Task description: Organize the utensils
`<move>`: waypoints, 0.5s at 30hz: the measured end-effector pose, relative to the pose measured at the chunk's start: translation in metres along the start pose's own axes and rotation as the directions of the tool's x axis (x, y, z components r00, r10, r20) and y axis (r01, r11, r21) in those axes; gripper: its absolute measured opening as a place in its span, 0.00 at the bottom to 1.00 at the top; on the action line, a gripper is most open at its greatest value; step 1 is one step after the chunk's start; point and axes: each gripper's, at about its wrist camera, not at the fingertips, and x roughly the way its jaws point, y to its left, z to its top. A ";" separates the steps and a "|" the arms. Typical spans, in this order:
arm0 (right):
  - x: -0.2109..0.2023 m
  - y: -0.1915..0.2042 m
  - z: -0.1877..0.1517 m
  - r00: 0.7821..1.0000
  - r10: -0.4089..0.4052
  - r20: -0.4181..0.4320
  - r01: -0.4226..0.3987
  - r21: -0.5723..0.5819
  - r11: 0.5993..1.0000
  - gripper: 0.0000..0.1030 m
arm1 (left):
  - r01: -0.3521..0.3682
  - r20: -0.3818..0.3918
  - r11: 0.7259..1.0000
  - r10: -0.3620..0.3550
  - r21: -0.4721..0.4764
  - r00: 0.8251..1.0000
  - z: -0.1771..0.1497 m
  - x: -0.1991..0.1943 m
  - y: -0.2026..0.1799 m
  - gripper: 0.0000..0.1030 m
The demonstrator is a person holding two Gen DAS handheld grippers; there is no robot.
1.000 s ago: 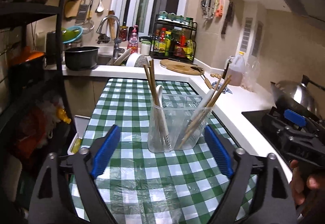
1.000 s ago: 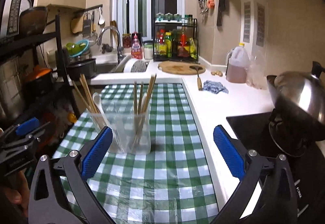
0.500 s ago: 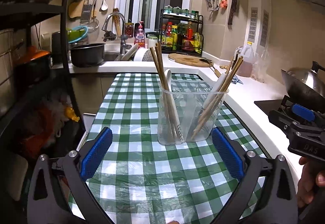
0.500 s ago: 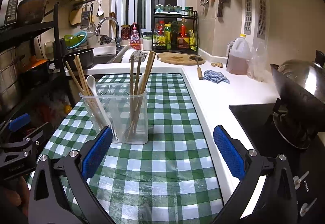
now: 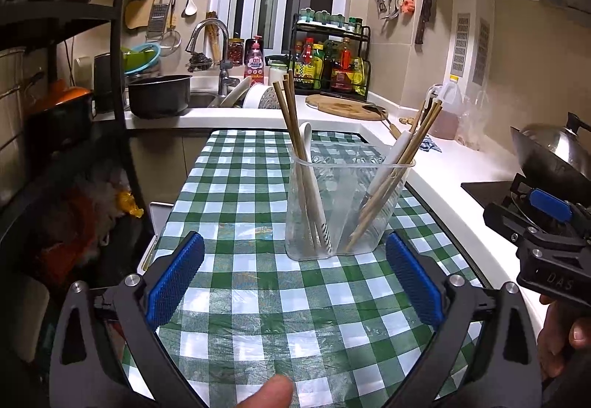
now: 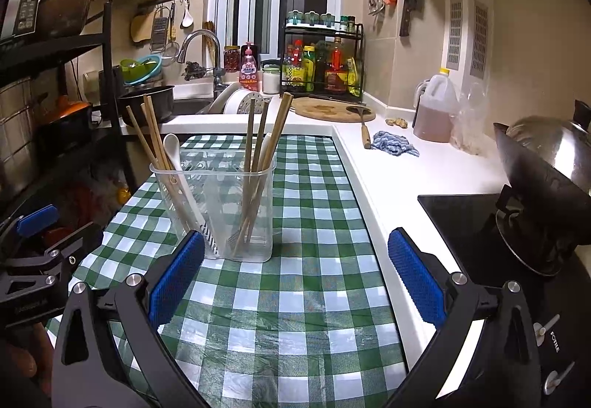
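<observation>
Mid-cloth: utensil holder [image 5: 345,208] upright (clear of edges); both hand-held grippers, left [image 5: 293,273] and right [image 6: 295,269], spread wide, empty.

left tongs [image 5: 294,276] spread wider, nothing between, utensil holder [image 5: 347,204] nearer

A clear plastic holder [image 5: 349,208] stands on a glossy checked cloth [image 5: 258,297]. In it, matt wooden chopsticks [image 5: 293,127] and a smooth white spoon [image 5: 308,164].

A home kitchen at night. A faucet [image 5: 208,38] and sink sit at upper left, a condiment rack [image 5: 330,57] at centre. A wok [image 6: 546,164] rests on the stove at right.
</observation>
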 end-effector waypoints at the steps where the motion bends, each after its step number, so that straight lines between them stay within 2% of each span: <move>1: 0.000 0.000 0.000 1.000 -0.002 0.001 0.002 -0.001 1.000 0.95 | -0.002 -0.001 1.000 0.002 0.000 1.000 0.000 0.001 0.000 0.93; 15: -0.001 0.000 0.001 1.000 0.000 0.001 0.000 0.001 1.000 0.95 | -0.002 -0.011 1.000 0.002 -0.003 1.000 0.000 0.004 -0.002 0.93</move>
